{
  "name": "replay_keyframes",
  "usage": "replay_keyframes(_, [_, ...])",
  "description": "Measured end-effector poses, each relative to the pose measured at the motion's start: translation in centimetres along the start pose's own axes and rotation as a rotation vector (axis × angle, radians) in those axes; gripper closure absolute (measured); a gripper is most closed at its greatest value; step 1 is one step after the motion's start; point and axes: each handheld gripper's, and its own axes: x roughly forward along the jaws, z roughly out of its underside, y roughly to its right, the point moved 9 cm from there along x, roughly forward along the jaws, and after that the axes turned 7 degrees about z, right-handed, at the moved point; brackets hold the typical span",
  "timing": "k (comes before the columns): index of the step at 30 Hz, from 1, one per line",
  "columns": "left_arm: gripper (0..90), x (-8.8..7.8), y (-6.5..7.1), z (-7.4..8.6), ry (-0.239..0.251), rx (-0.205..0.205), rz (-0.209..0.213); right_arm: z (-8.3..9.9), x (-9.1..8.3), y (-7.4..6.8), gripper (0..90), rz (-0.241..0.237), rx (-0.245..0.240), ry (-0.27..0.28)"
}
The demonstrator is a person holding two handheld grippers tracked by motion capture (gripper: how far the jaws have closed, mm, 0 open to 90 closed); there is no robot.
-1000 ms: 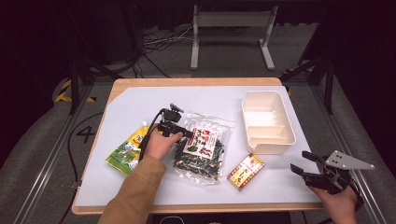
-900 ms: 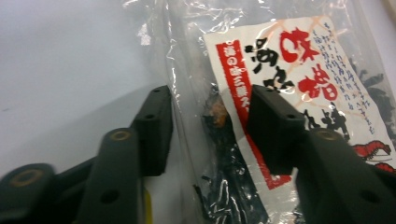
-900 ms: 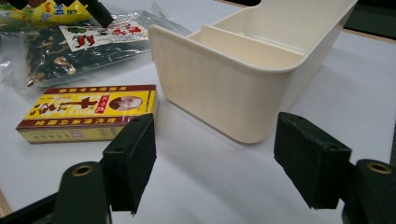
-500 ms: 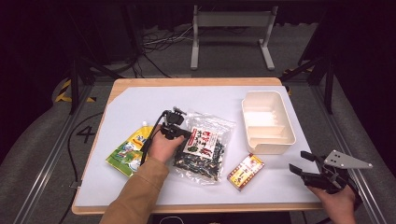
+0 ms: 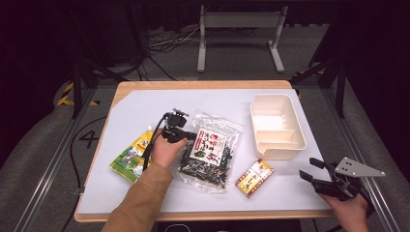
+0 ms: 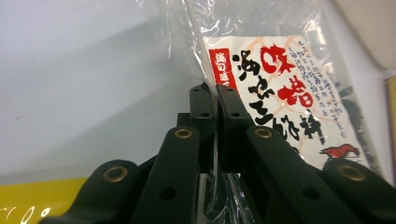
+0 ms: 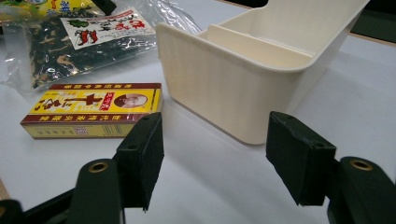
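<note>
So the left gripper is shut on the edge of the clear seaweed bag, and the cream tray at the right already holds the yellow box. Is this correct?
Not quite. The left gripper is indeed shut on the clear seaweed bag, but the cream tray is empty. The high view shows the yellow box lying on the table in front of the tray.

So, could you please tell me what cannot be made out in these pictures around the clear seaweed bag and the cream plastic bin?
- Clear plastic bag of dark dried seaweed: in the left gripper view, the picture edges crop its lower part.
- Left gripper: shut on the bag's edge; the pinched film is hidden behind the pads.
- Cream plastic divided bin: in the right gripper view, its near wall hides the floor.
- Yellow-and-red cardboard box: in the high view, print too small.
</note>
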Motion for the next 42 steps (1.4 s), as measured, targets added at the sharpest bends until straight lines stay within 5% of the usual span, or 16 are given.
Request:
replay_keyframes(14, [87.1, -3.5, 2.6, -1.3, 0.103, 0.055, 0.037, -0.1, 0.0, 0.0, 37.1, 0.001, 0.010, 0.001])
replay_keyframes(25, [87.1, -6.1, 5.6, -2.2, 0.187, 0.126, 0.113, -0.7, -0.3, -0.3, 37.0, -0.017, 0.027, 0.017])
replay_keyframes(42, [86.8, -9.9, 8.6, -3.0, 0.339, 0.253, 0.119, -2.8, -0.1, -2.1, 38.7, -0.064, 0.036, 0.017])
